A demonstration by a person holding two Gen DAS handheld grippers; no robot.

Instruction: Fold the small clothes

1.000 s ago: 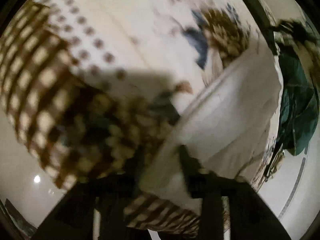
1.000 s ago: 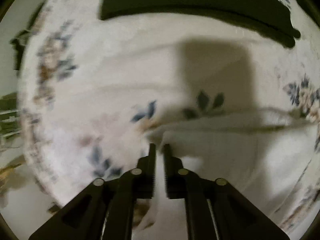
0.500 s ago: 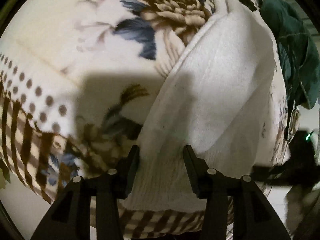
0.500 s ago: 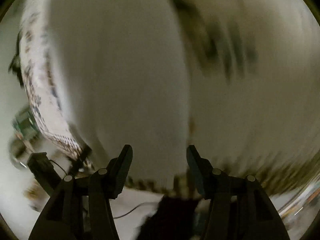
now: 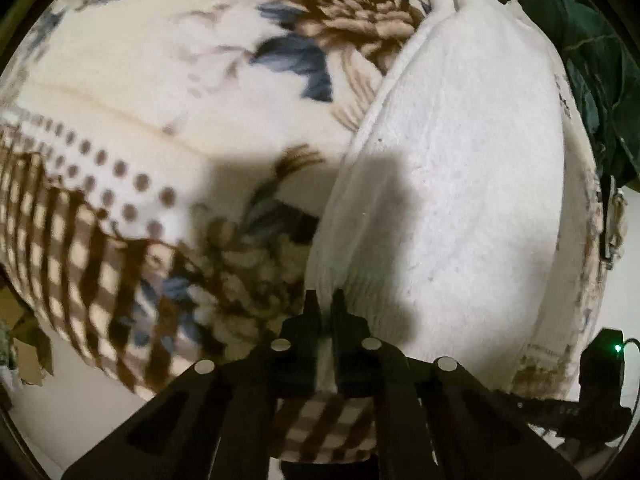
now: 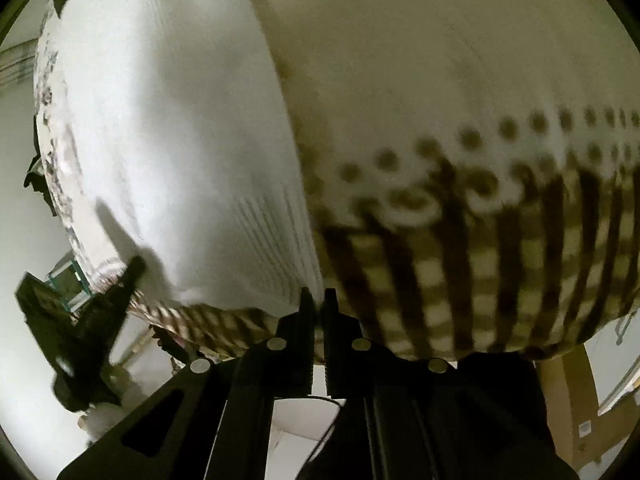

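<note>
A white knitted garment [image 5: 460,184] lies flat on a floral and checked blanket [image 5: 160,100]. My left gripper [image 5: 325,300] is shut on the garment's near ribbed hem at its left corner. In the right wrist view the same white garment [image 6: 172,140] fills the left half, and my right gripper [image 6: 318,298] is shut on its near ribbed hem at the right corner, over the blanket's checked border [image 6: 480,272]. The left gripper [image 6: 100,312] shows as a dark shape at the lower left of the right wrist view.
A dark green cloth [image 5: 592,72] lies beyond the garment at the right edge. The right gripper's dark body with a green light [image 5: 600,364] shows at lower right. Cardboard [image 6: 572,400] stands below the blanket's edge. The floor around is pale.
Both grippers were open half a second ago and have closed on the garment's near hem. The right gripper swung from the garment's far part to the near edge.
</note>
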